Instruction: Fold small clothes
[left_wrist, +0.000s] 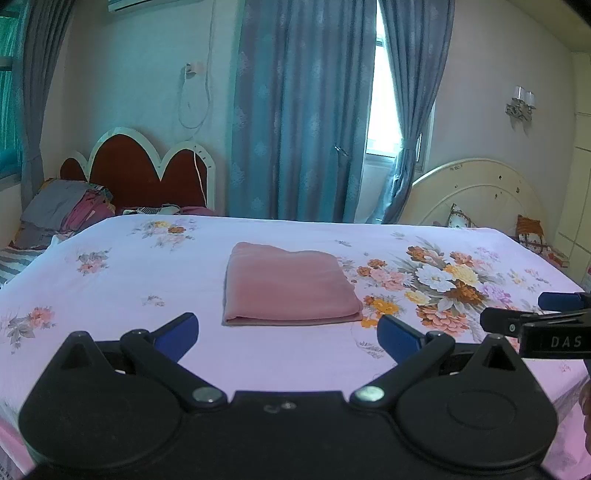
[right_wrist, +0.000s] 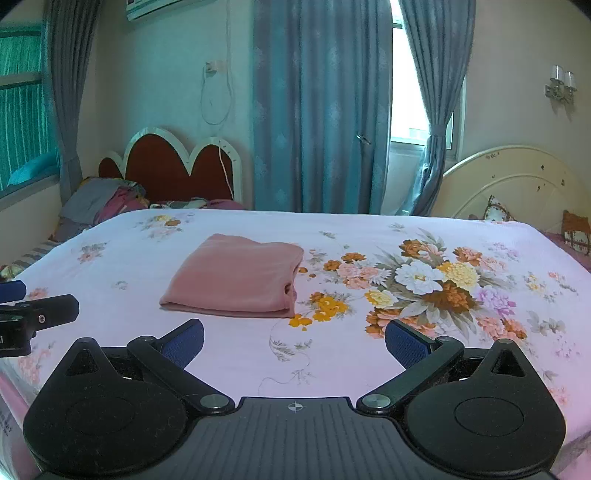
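Note:
A pink garment (left_wrist: 288, 284) lies folded into a neat rectangle on the floral bedsheet (left_wrist: 147, 266); the right wrist view shows the same pink garment (right_wrist: 236, 277) left of centre. My left gripper (left_wrist: 288, 336) is open just short of the garment's near edge, with nothing between its blue pads. My right gripper (right_wrist: 295, 341) is open too, held over bare sheet to the right of the garment and short of it. The right gripper's fingers (left_wrist: 517, 321) show at the right edge of the left wrist view. The left gripper's fingers (right_wrist: 40, 314) show at the left edge of the right wrist view.
A red scalloped headboard (left_wrist: 147, 173) and a pile of bedding (left_wrist: 62, 214) sit at the back left. A cream round headboard (left_wrist: 480, 195) with cushions (left_wrist: 532, 232) stands at the back right. Blue curtains (left_wrist: 303, 110) hang behind the bed.

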